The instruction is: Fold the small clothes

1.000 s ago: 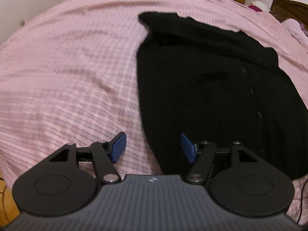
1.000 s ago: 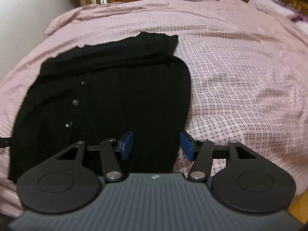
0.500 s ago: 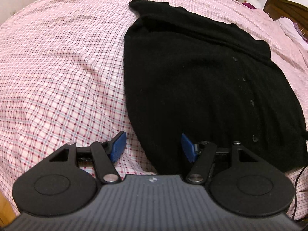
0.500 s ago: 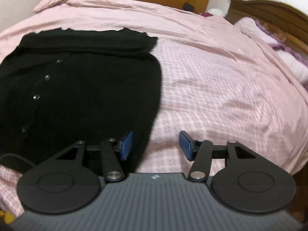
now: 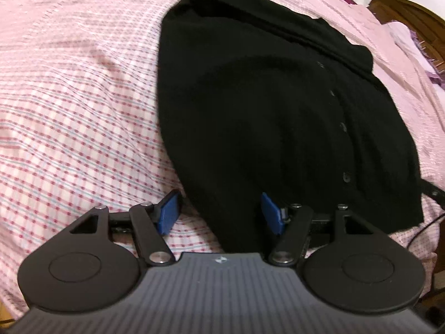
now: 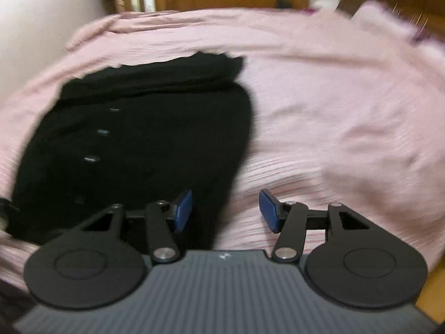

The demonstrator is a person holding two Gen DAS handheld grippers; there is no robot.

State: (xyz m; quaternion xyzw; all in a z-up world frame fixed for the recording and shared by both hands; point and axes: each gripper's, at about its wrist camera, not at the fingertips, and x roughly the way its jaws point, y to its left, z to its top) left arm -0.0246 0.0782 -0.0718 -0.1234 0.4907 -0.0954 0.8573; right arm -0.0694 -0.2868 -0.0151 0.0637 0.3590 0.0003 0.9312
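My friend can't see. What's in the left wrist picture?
A black buttoned cardigan lies flat on a pink checked bedspread. The open left gripper sits at its near hem, holding nothing, with a wooden headboard far right.

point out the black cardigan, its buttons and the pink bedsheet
black cardigan (image 5: pixel 250 128), left wrist view, middle of the front panel
buttons (image 5: pixel 341 126), left wrist view, third button down
pink bedsheet (image 6: pixel 347 117), right wrist view, bare stretch right of the cardigan

The left tongs (image 5: pixel 219 213) are wide open and hold nothing. The right tongs (image 6: pixel 225 211) are wide open too, pointing forward and low.
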